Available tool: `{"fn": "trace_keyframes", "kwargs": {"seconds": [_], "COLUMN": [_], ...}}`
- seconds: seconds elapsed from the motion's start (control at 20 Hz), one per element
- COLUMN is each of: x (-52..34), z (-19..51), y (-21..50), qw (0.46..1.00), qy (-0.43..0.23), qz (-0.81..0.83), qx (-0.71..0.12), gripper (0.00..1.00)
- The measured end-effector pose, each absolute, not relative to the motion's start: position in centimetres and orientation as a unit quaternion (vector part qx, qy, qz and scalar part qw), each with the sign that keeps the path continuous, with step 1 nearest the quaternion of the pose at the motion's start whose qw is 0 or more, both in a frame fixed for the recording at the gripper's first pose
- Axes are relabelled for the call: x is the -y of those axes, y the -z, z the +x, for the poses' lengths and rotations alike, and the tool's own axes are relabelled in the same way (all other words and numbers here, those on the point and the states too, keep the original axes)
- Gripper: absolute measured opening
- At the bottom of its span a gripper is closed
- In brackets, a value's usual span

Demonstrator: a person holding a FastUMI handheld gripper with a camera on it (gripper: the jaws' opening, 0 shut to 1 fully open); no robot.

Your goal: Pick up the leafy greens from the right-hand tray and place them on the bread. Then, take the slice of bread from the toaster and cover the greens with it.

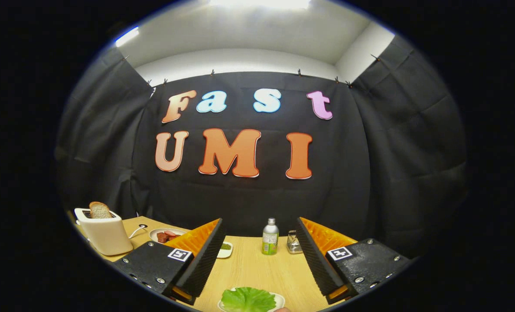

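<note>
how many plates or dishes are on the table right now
3: a plate of greens between the open gripper fingers, a meat plate by the toaster, a small dish nearby. Others may be hidden.

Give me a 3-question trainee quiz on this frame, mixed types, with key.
1. True or false: the gripper is shut on the leafy greens.
2. Where is the bread slice? A) standing in the toaster B) on the plate of meat C) beside the bottle
3. Fill in: the greens lie on a white ____, low between the fingers.

Key: 1 false, the fingers stand wide apart with nothing held. 2 A. 3 plate.
</note>
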State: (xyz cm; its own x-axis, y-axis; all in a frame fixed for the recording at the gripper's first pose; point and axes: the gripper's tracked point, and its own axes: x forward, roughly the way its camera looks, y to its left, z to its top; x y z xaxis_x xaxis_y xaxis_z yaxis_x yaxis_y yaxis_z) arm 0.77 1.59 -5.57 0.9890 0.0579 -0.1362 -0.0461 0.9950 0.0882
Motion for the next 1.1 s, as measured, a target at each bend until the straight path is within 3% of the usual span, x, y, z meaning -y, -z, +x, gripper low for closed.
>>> {"fn": "trace_keyframes", "kwargs": {"seconds": [0.65,1.1], "x": [-2.6,-4.6], "z": [-1.4,-4.3], "y": [22.5,29.1], "qw": [0.938,0.883], "qy": [-0.053,-0.091], "qz": [0.026,-0.011], "qx": [-0.341,-0.459], "gripper": [0.99,0.99]}}
